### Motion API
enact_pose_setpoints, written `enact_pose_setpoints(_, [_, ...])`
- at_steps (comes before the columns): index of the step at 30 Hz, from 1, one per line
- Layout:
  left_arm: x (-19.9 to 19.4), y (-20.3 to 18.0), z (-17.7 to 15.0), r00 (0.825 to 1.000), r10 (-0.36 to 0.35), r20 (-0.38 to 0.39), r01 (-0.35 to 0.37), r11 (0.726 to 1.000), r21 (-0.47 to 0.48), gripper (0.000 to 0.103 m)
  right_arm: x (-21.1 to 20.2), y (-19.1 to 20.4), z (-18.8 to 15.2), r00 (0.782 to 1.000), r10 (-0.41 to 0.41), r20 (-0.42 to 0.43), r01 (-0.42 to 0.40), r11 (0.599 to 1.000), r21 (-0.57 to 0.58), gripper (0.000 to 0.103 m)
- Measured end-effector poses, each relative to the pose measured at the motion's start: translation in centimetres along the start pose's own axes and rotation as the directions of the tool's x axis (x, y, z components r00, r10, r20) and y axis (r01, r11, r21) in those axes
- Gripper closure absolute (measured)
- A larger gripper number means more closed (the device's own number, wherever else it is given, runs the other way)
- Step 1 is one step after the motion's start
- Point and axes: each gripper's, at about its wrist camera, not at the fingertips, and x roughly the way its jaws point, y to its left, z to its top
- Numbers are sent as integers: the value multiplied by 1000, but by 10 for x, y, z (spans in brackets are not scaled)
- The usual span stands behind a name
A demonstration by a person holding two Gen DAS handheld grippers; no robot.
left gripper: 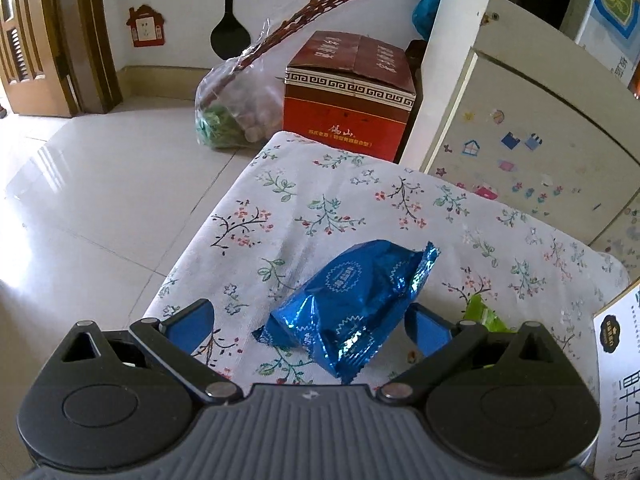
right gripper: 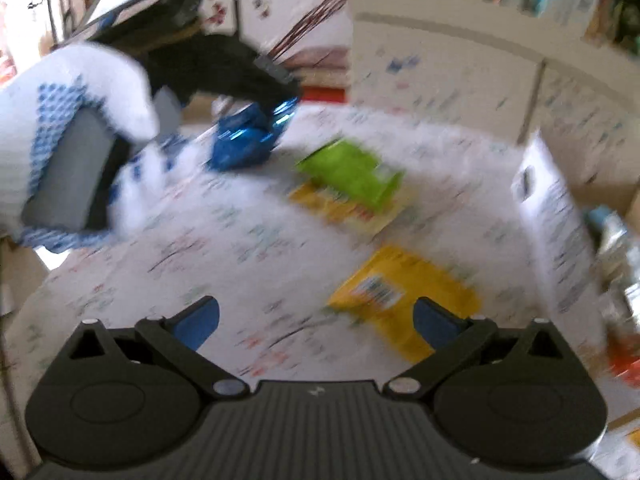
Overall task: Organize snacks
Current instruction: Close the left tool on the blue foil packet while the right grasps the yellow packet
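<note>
A blue foil snack packet (left gripper: 348, 304) lies on the floral tablecloth (left gripper: 320, 184), between the wide-open fingers of my left gripper (left gripper: 310, 322), which is not closed on it. In the blurred right wrist view the same blue packet (right gripper: 244, 144) sits under the left gripper (right gripper: 276, 112), held by a gloved hand (right gripper: 80, 136). My right gripper (right gripper: 316, 320) is open and empty above the cloth, with a yellow packet (right gripper: 396, 292) just ahead of its right finger. A green packet (right gripper: 352, 172) lies on another yellow packet (right gripper: 344, 208).
A white printed box (right gripper: 556, 224) stands at the table's right; it also shows in the left wrist view (left gripper: 620, 380). A green packet's edge (left gripper: 482, 316) peeks behind the left gripper. Beyond the table are a red carton (left gripper: 348, 96), a plastic bag (left gripper: 236, 108) and a stickered cabinet (left gripper: 520, 140).
</note>
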Motion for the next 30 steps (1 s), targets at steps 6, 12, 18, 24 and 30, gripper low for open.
enact_pose_setpoints(6, [2,-6,0,1000,-24,0,24,999,21,0,27,-33,5,997,-21,-77,33,987,155,1])
enact_pose_setpoints(12, [9,-15,-4,1000,-22,-6,22,997,74,0,42,-42,6,996,-9,-89,26,981,190,0])
enact_pose_setpoints(18, [22,-20,-9,1000,24,-9,-23,992,121,1,43,-39,6,996,-16,-93,30,989,145,0])
enact_pose_setpoints(24, [26,-23,-13,999,28,-21,-25,987,156,29,40,-42,7,998,-7,-66,17,988,151,11])
enact_pose_setpoints(30, [18,-26,-12,999,42,-10,-40,986,164,46,35,-45,9,998,46,-48,-37,983,179,21])
